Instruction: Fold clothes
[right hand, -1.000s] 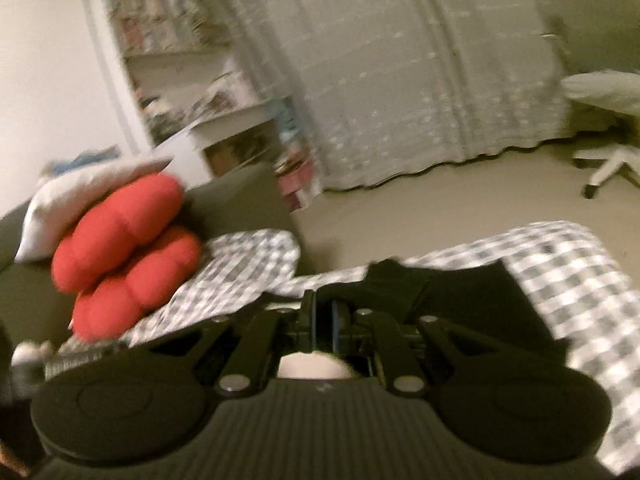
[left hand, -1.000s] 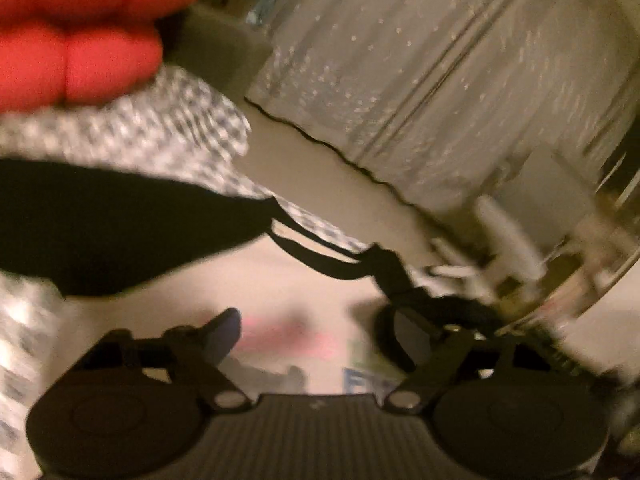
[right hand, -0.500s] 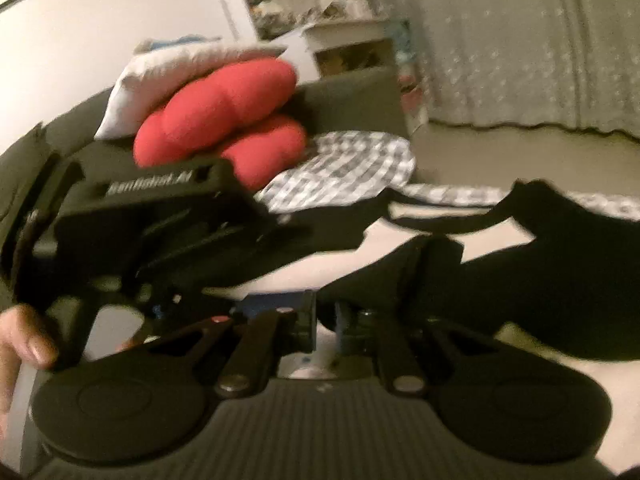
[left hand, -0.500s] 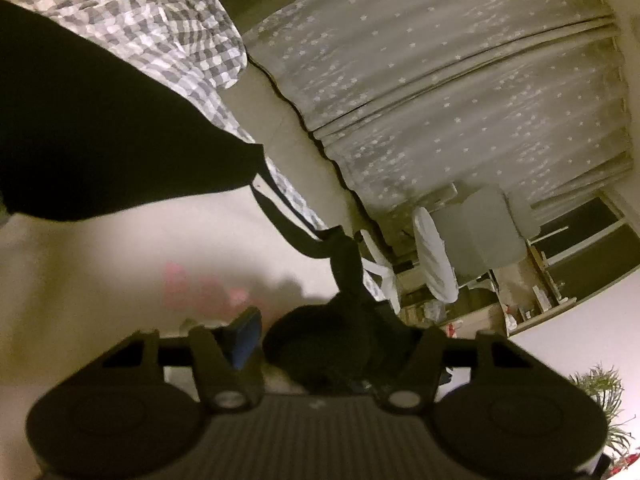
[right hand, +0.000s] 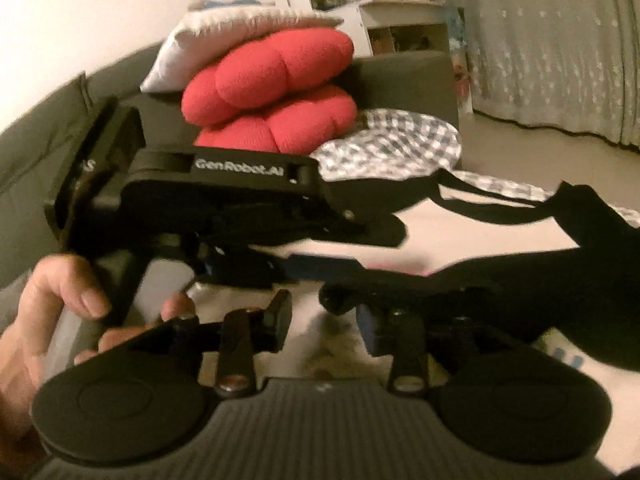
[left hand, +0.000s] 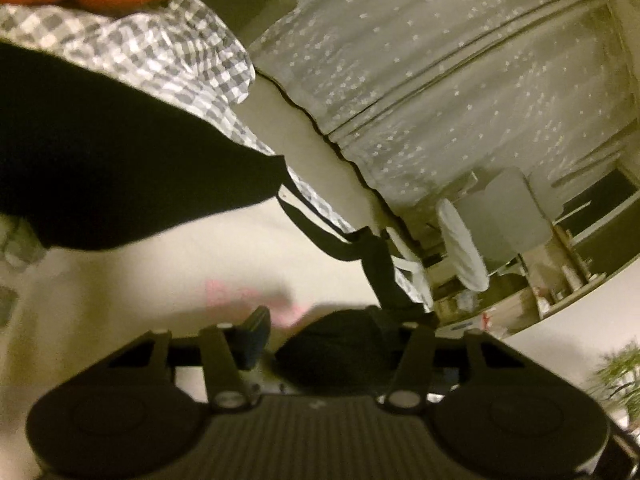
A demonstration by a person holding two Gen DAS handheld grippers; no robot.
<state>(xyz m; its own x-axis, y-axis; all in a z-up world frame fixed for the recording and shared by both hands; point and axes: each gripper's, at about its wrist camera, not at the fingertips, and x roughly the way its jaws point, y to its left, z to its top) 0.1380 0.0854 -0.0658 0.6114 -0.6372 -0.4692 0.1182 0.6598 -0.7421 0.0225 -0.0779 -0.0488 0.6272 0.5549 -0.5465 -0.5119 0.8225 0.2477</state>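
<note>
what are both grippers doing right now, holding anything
left gripper: jaws closing around a bunch of the black garment, not yet tight on it.
right gripper: jaws opening, nothing pinched; the garment's edge lies by one finger.

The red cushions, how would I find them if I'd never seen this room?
Look at the dark sofa against the wall. On its seat, under a white pillow and beside a grey checked cloth, sit the red cushions. They are the only bright red, lumpy things there, two stacked together.

Left gripper (left hand: 320, 332) jaws closing, right gripper (right hand: 324, 316) jaws opening, side by side
</note>
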